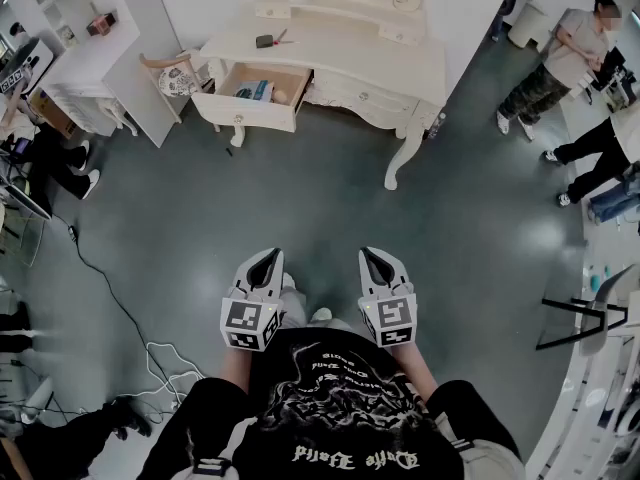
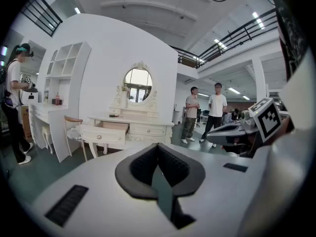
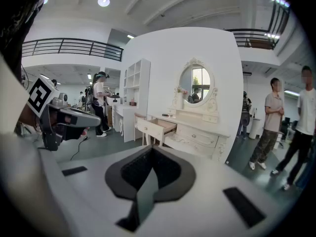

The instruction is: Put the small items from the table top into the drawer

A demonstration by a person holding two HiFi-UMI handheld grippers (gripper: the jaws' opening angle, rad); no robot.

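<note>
A cream dressing table (image 1: 400, 63) stands far ahead across the floor. Its left drawer (image 1: 240, 111) is pulled out, with a blue item (image 1: 252, 90) and a tan item (image 1: 284, 95) inside. On the table top lie a small dark item (image 1: 264, 41) and a thin red one (image 1: 281, 38). My left gripper (image 1: 266, 259) and right gripper (image 1: 374, 258) are side by side close to my body, both shut and empty, pointing toward the table. The drawer (image 2: 104, 132) also shows in the left gripper view beyond the shut left gripper (image 2: 158, 146), and the drawer (image 3: 154, 127) lies past the right gripper (image 3: 151, 149).
A wooden chair (image 1: 172, 74) and a white desk (image 1: 95, 68) with shelving stand left of the table. Two people (image 1: 565, 58) stand at the right, another at the far left (image 1: 40, 158). Cables (image 1: 150, 358) trail on the floor at lower left. A black stand (image 1: 585, 318) is at the right.
</note>
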